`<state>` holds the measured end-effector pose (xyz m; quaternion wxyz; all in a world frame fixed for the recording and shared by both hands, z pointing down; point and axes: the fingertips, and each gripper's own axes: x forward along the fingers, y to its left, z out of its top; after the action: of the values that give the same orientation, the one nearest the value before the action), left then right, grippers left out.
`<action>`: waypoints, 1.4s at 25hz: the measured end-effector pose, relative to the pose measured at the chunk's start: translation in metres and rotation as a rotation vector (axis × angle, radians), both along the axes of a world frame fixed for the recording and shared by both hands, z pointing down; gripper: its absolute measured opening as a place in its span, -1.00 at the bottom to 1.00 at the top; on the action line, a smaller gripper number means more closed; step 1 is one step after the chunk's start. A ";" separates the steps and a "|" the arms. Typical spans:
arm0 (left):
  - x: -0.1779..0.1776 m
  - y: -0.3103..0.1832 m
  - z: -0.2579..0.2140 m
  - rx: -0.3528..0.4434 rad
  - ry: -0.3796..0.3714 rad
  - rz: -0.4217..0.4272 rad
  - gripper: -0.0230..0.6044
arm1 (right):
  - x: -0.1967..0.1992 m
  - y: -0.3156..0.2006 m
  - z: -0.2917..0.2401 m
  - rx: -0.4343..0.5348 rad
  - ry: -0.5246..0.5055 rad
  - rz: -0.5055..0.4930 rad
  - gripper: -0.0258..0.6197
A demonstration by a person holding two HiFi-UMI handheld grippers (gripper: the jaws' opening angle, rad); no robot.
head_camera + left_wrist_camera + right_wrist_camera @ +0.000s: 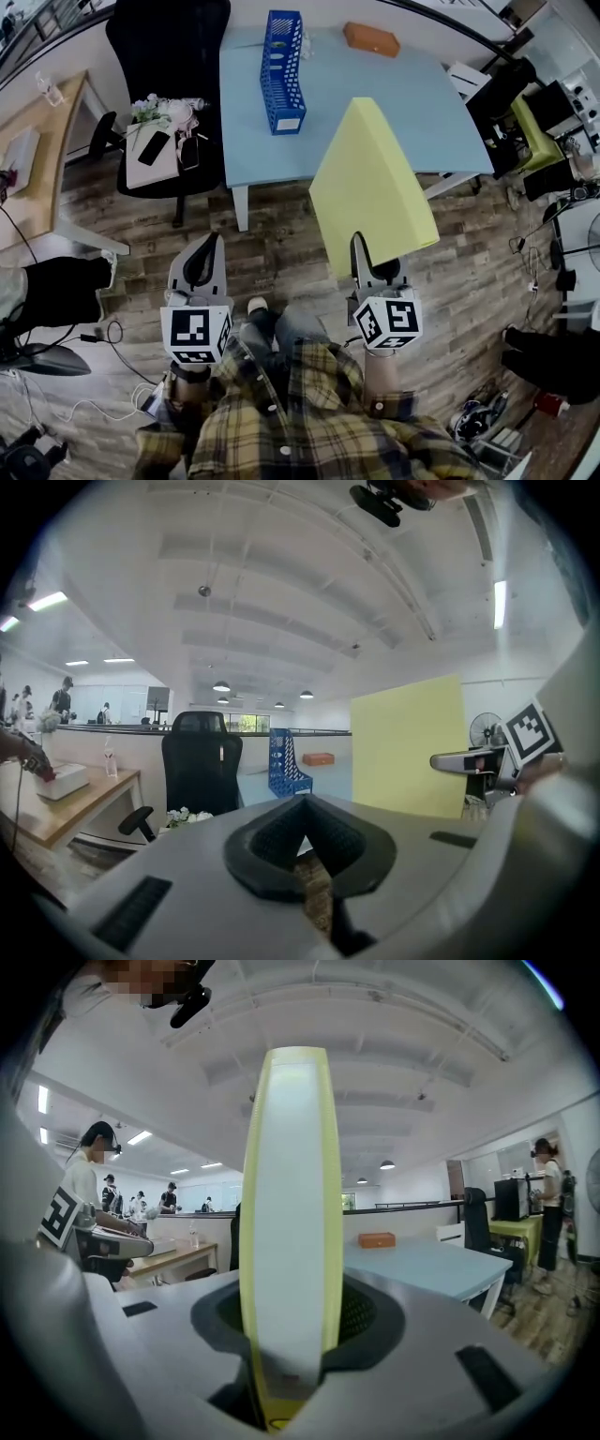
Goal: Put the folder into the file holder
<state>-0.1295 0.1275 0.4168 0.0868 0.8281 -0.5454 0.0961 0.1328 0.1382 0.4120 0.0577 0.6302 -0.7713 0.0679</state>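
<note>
Head view, with both gripper views. We see the right gripper [362, 251] at 5 o'clock in the head view, its fingers clenched on the lower edge of the yellow folder [370, 183]. The folder stands upright in the air above them. In the right gripper view it appears edge-on, filling the gap between the two pads. In the head view its broad face rises toward 12 o'clock and overlaps the near edge of the light-blue table [422, 103]. The left gripper [208, 255] sits at 7 o'clock, level with the right one and apart from it. Its fingers are closed tip to tip with nothing between them, and only the wooden floor [281, 244] shows through the gap behind the tips. The blue file holder [281, 70] stands upright on the table at 12 o'clock, open side up. It lies at 11 o'clock from the folder, well apart from it and from both grippers. An orange box [371, 38] lies on the table at 2 o'clock from the file holder. A black office chair [169, 47] stands at 9 o'clock from the file holder, just beside the table's left edge. Its seat carries a small bunch of flowers [148, 110] and a dark phone [153, 147].
</note>
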 end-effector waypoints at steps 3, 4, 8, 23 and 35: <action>-0.001 -0.003 0.006 -0.016 0.006 0.015 -0.96 | 0.003 0.001 0.003 -0.018 0.011 0.024 -0.43; 0.000 -0.005 0.008 -0.021 0.009 0.019 -0.96 | 0.004 0.001 0.004 -0.021 0.014 0.032 -0.43; 0.000 -0.014 0.010 -0.027 0.016 0.024 -0.96 | 0.010 -0.006 0.003 -0.025 0.024 0.049 -0.43; 0.019 -0.139 0.010 -0.007 0.015 -0.001 -0.96 | 0.034 -0.136 0.004 -0.004 0.025 0.041 -0.43; 0.055 -0.254 -0.011 0.035 0.006 -0.050 -0.96 | 0.059 -0.262 -0.007 0.015 0.019 -0.029 -0.43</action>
<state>-0.0747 -0.1263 0.4053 0.0764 0.8159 -0.5672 0.0819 0.1916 -0.1236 0.4045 0.0616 0.6199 -0.7803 0.0554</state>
